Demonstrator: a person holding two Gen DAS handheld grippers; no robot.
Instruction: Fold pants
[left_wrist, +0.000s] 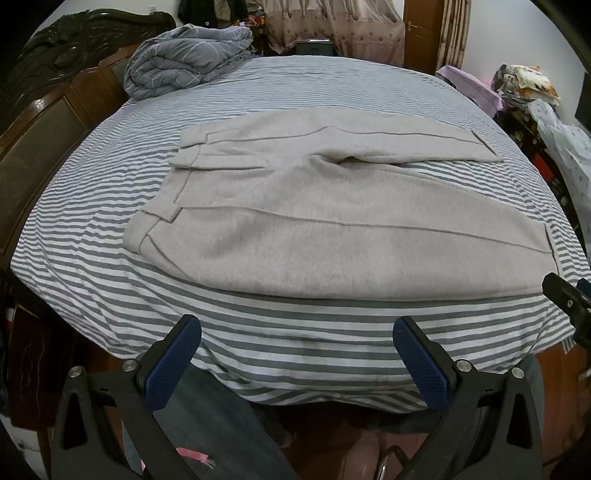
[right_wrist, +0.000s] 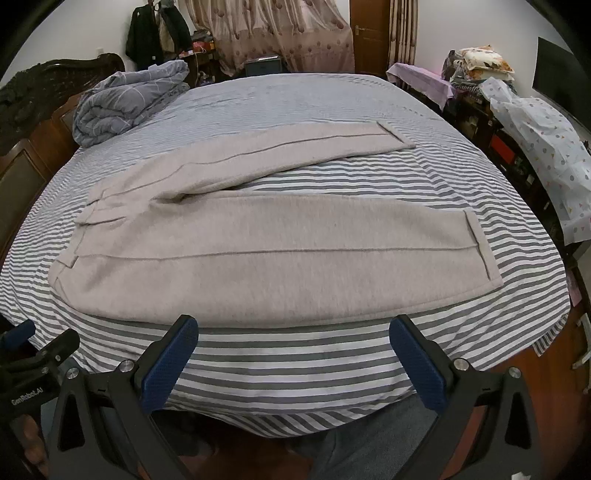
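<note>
Light grey fleece pants (left_wrist: 295, 221) lie flat on the bed's grey-and-white striped sheet (left_wrist: 295, 343), waistband toward the headboard side, legs splayed in a V with cuffed hems on the far side. Fabric looks soft, matte knit; a raised seam runs down each leg, and there is a bunched wrinkle at the crotch. Only readable text: "GenRobot.AI" on the black body of the left gripper (right_wrist: 26, 354), seen in the right wrist view. Left gripper fingers (left_wrist: 173, 365): spread wide, holding nothing, over the near bed edge, not touching the pants. Right gripper (right_wrist: 295, 365): likewise spread and bare, textured blue pads (right_wrist: 168, 365) on black arms. Folded blue-grey quilt with white lines (left_wrist: 184, 59) sits by the dark carved wooden headboard (left_wrist: 55, 92).
</note>
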